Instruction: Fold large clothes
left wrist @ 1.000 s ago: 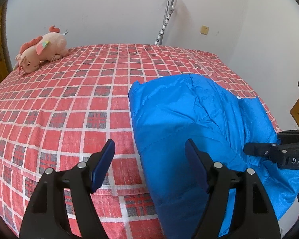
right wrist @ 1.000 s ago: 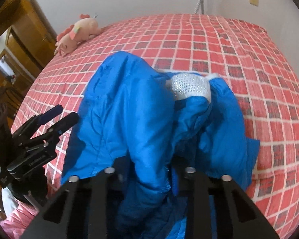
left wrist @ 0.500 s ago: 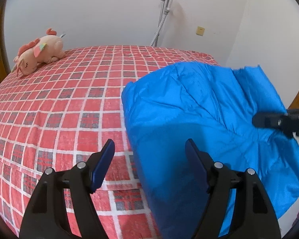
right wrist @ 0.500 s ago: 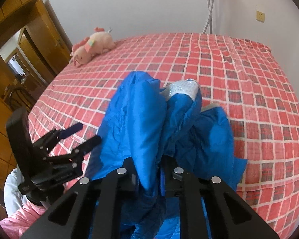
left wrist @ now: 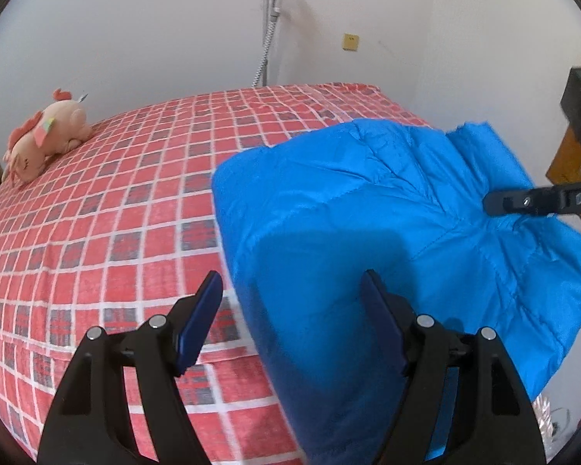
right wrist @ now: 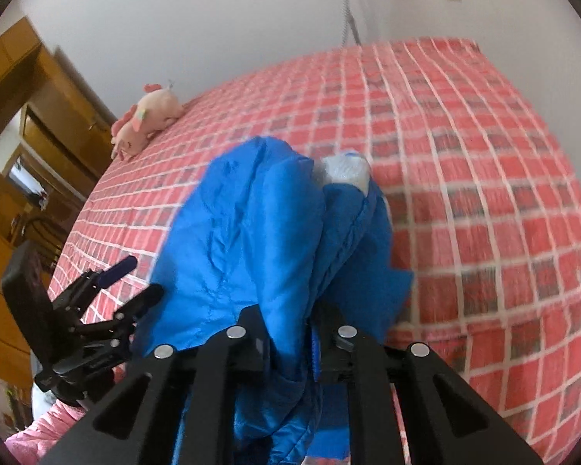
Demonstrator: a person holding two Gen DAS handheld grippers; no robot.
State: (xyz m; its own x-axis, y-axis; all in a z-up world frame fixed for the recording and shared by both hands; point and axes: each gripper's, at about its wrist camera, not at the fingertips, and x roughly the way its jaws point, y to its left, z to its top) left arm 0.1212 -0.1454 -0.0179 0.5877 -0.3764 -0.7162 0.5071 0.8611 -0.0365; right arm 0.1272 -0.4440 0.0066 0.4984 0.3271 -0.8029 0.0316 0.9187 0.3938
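A bright blue padded jacket (left wrist: pixel 372 232) lies on the near right part of the bed and hangs over its front edge. My right gripper (right wrist: pixel 290 333) is shut on a bunched fold of the jacket (right wrist: pixel 251 240) and holds it up off the bed; a silver-white lining patch (right wrist: pixel 344 168) shows at the top. It also shows at the right of the left wrist view (left wrist: pixel 495 203). My left gripper (left wrist: pixel 290 306) is open and empty, with the jacket's left edge hanging between its fingers. It appears at the left of the right wrist view (right wrist: pixel 129 281).
The bed (left wrist: pixel 108 213) has a red checked cover. A pink plush toy (left wrist: pixel 42 139) lies at its far left corner. A garment steamer pole (left wrist: pixel 269 23) stands against the white back wall. Wooden door and cabinets (right wrist: pixel 38 124) are at the left.
My right gripper has lifted the jacket higher and pulled it toward the near edge, spreading the fabric. My left gripper has stayed open and risen slightly.
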